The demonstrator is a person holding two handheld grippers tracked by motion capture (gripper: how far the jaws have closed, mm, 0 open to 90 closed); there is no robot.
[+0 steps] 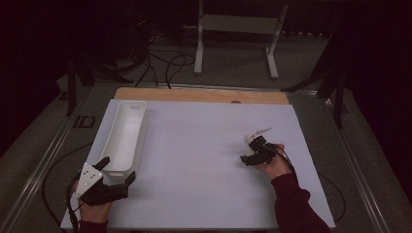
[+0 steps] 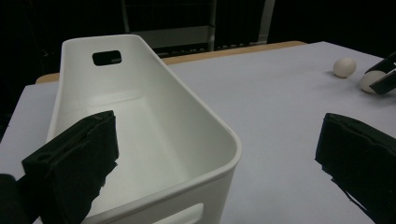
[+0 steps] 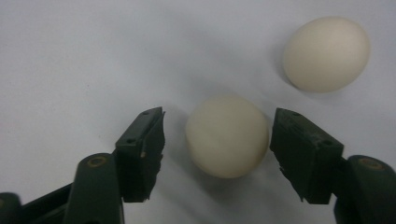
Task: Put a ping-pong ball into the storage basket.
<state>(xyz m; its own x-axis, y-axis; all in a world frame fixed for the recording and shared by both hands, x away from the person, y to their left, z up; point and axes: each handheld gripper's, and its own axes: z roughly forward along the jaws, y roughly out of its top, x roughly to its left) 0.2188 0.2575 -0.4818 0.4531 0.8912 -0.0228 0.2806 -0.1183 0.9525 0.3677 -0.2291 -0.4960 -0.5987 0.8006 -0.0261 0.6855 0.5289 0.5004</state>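
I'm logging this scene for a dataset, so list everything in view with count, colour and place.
eggs: two, off-white, on the sheet's right part; nearer egg between the right gripper's jaws with gaps both sides, farther egg beyond it
bin: one, white, long, empty, left part of the sheet
sheet: one, white, covering the table
table: one, wooden edge at the far side
stand: one, white, on the floor behind
left gripper: black, open, at the bin's near end
right gripper: black, open around the nearer egg
sleeve: dark red
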